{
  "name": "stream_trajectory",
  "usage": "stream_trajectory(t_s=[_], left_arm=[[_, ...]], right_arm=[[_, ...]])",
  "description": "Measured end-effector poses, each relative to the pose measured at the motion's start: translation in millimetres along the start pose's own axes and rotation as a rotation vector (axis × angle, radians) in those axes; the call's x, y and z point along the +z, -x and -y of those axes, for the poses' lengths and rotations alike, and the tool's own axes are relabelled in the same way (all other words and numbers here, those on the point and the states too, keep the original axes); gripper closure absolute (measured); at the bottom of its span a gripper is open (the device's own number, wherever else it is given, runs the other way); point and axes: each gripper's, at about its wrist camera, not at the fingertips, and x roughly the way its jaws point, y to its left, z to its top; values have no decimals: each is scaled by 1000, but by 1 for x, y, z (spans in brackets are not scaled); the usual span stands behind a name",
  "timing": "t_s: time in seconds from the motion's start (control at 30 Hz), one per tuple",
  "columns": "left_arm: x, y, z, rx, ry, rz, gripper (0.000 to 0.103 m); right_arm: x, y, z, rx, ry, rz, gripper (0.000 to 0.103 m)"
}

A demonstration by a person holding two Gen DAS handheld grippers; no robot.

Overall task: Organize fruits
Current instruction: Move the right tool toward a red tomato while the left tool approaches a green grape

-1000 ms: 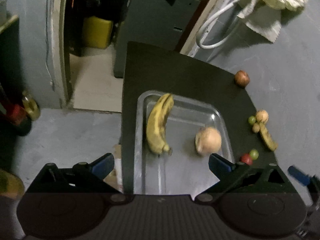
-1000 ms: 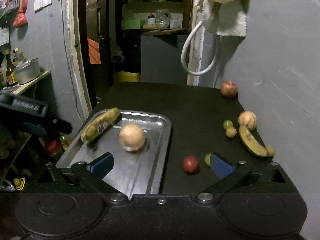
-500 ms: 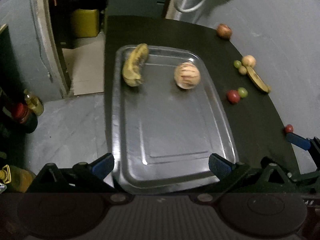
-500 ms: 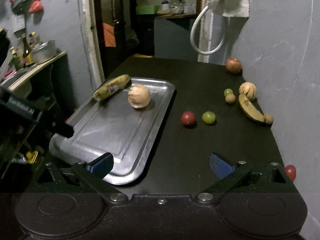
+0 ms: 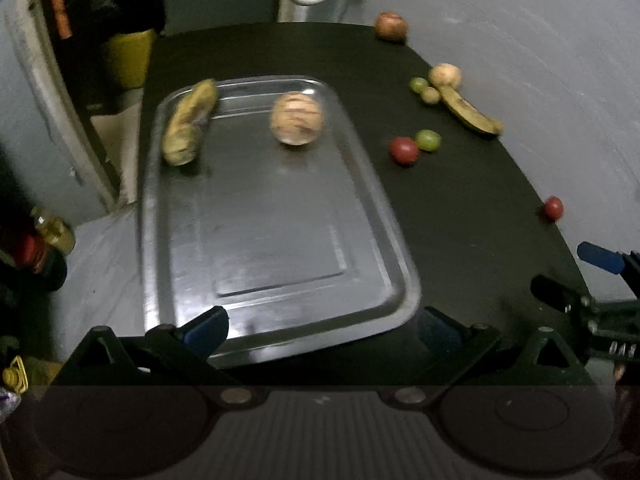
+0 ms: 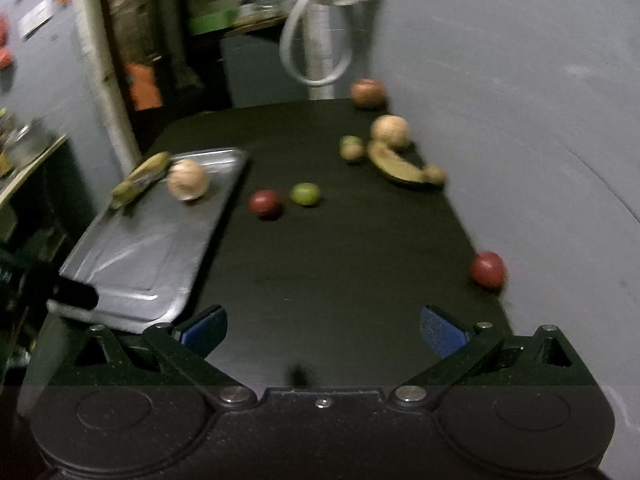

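Note:
A metal tray (image 5: pixel 280 248) lies on the left of a black table (image 5: pixel 460 208) and holds a banana (image 5: pixel 188 122) and a striped tan melon (image 5: pixel 296 118). Loose on the table are a red fruit (image 5: pixel 404 150) beside a green one (image 5: pixel 428 140), a second banana (image 5: pixel 468 110), a tan melon (image 5: pixel 445 75), an apple (image 5: pixel 390 26) at the far edge, and a red fruit (image 6: pixel 487 269) near the right wall. My left gripper (image 5: pixel 320 330) is open and empty at the tray's near edge. My right gripper (image 6: pixel 323 330) is open and empty over the table's near part.
A grey wall (image 6: pixel 540 120) runs along the table's right side. A white hose loop (image 6: pixel 316 52) hangs behind the table. A doorway with a yellow bin (image 5: pixel 128 60) is at the back left. Bottles (image 5: pixel 48 240) stand on the floor left of the table.
Both grippers have pulled back toward me, away from the tray and fruit. Far more of the tray and table shows now. The fruit has not moved.

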Motion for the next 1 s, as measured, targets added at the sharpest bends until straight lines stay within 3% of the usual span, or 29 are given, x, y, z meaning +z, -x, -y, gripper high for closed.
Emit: stream_trajectory(t_s=[0.13, 0.43, 0.67, 0.87, 1.0], left_arm=[[5, -6, 21, -3, -55, -6, 1], [13, -12, 52, 25, -140, -13, 1], [51, -12, 56, 46, -121, 46, 1], [78, -28, 55, -66, 20, 62, 1], [86, -41, 62, -73, 28, 64, 1]], right_arm=[[-7, 4, 16, -62, -61, -9, 1], [-21, 5, 44, -96, -294, 10, 1], [-13, -1, 50, -133, -449, 52, 6], [-8, -3, 47, -144, -501, 102, 6], [-7, -7, 49, -174, -551, 124, 7]])
